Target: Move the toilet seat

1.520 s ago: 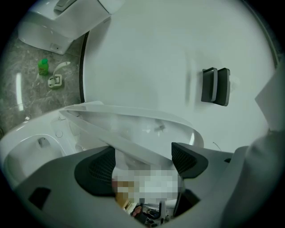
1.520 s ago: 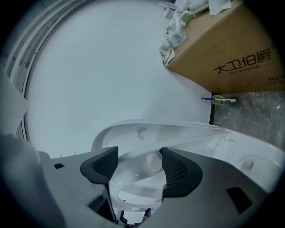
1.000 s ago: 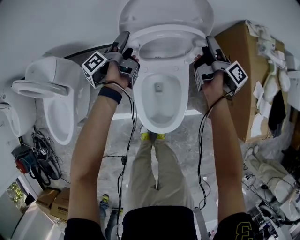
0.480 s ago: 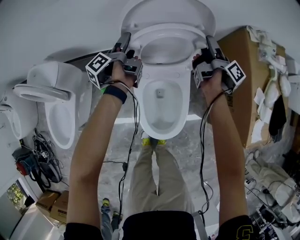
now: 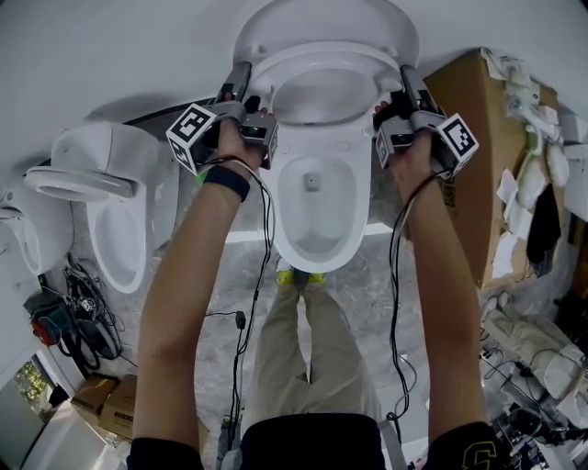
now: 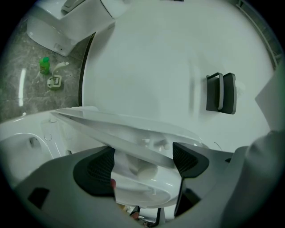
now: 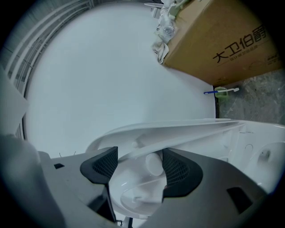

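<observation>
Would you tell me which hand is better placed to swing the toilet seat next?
Right, narrowly. Both tongs straddle the toilet seat rim, but the right tongs have it centred with pads snug on both sides; across the left tongs it runs slanted. Using both looks safest.

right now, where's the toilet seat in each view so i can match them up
Head view: top centre, toilet seat ring below the upright lid.
Left gripper view: seat slants from mid-left down between the fingers.
Right gripper view: seat slants from mid-right down between the fingers.
Shared landmark: the toilet bowl, centre, lower left, and right respectively.
</observation>
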